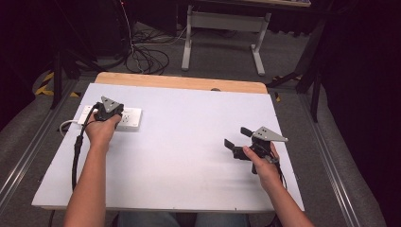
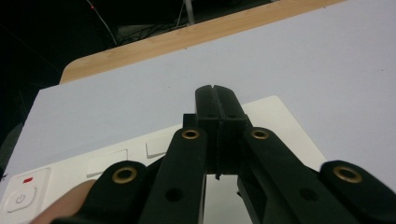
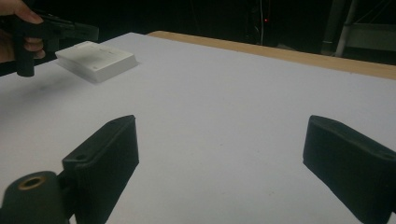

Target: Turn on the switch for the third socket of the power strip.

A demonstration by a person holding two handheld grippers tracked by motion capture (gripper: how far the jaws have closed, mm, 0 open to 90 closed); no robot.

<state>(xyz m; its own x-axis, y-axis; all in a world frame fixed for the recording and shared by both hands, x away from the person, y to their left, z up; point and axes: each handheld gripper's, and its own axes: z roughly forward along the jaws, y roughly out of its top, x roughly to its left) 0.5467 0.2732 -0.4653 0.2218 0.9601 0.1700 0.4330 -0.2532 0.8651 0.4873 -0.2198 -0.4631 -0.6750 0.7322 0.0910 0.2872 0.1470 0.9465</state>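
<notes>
On the white table (image 1: 189,142), left gripper (image 2: 217,100) is clenched empty over power strip (image 1: 130,118) upper left, nothing yet pressed; right gripper (image 3: 219,154) is held released.

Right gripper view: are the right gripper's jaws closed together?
No, the right gripper has its two black jaws standing far apart, with bare white table surface between them and nothing held.
</notes>
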